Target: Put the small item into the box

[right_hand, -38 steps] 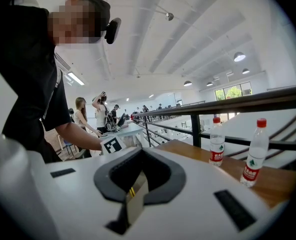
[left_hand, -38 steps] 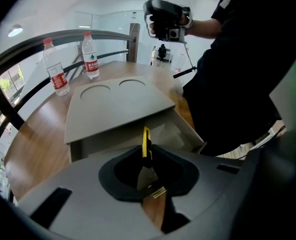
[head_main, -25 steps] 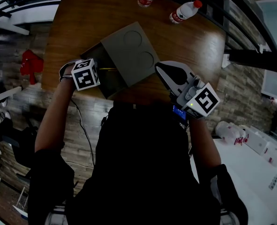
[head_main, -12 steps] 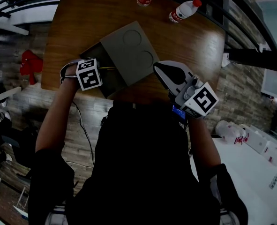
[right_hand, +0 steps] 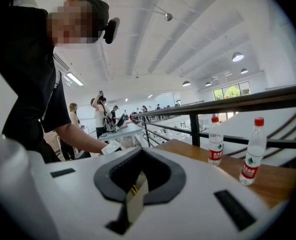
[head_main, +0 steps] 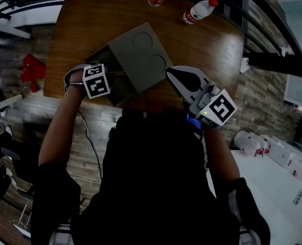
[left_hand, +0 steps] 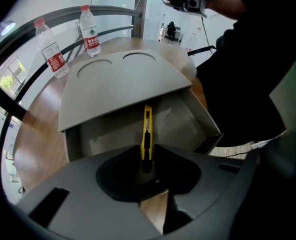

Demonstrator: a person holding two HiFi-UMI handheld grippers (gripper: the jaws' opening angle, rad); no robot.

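While the left claw (left_hand: 146, 158) grips a yellow knife (left_hand: 147, 129) over the open box (left_hand: 107, 136), the right claw (right_hand: 136, 183) is closed on nothing.

Head view dim; gripper views bright, fisheye-warped with dark vignetted corners.

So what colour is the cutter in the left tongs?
Yellow cutter, black slider; left gripper view.

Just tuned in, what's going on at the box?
The left hand-held gripper is shut on a yellow utility knife, holding it over the open part of the box, whose lid covers only the far part. The knife is not released yet. The right hand-held gripper hangs beside the box, jaws together, holding nothing.
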